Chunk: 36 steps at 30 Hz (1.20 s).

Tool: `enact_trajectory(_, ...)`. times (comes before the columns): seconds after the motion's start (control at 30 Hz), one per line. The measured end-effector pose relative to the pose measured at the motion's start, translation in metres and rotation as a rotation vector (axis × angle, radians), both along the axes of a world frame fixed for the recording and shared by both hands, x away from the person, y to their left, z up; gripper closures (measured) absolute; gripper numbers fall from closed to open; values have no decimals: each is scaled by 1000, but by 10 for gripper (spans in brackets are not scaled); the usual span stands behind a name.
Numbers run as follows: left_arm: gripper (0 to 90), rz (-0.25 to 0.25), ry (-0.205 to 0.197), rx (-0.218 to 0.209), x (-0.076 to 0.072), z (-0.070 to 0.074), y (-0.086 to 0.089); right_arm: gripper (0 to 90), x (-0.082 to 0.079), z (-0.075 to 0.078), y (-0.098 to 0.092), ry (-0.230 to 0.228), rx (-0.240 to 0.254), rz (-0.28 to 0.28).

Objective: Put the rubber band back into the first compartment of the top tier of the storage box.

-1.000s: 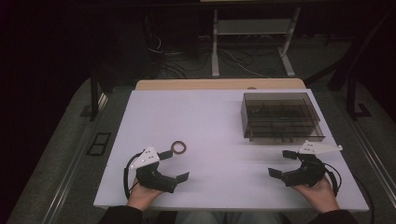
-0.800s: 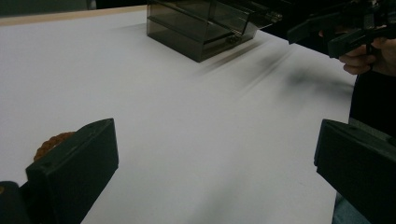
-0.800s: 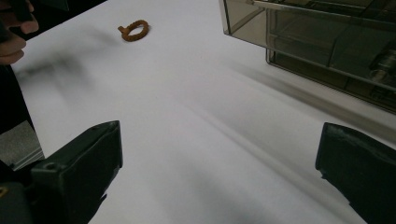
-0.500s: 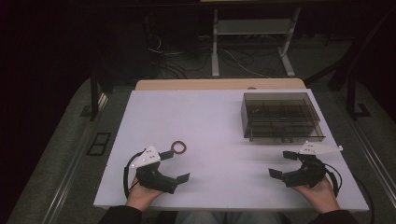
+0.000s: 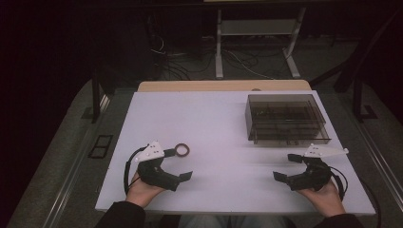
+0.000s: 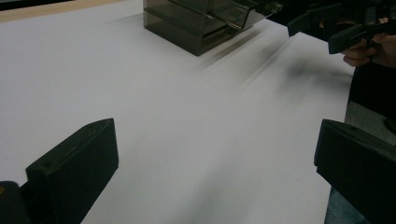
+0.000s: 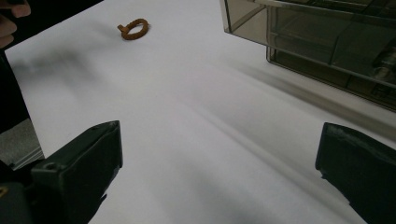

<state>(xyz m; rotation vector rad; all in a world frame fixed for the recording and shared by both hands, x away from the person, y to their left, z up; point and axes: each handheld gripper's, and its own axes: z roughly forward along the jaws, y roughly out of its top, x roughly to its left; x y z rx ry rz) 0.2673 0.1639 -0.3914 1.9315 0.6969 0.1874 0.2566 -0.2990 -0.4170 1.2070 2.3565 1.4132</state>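
A white desk (image 5: 228,128) carries a smoked, see-through drawer box (image 5: 285,118) at its far right, long side running across the desk. Near the front edge, the left tool (image 5: 178,164) and right tool (image 5: 287,167) rest on the surface, well apart, both released with jaws spread wide, gripping nothing and facing each other. A small brown ring (image 5: 181,150) lies flat just beside the left tool's far jaw; its short tab (image 7: 122,29) juts sideways.
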Motion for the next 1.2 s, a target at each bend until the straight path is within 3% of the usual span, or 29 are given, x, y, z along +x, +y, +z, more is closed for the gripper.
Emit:
enact_trajectory(0.33, 0, -16, 21, 0, 14, 8, -1, 4, 0, -1, 0, 0, -2, 1)
enact_trajectory(1.2, 0, -53, 43, 105, 48, 22, -8, 4, 0, -2, 0, 1, -17, 10)
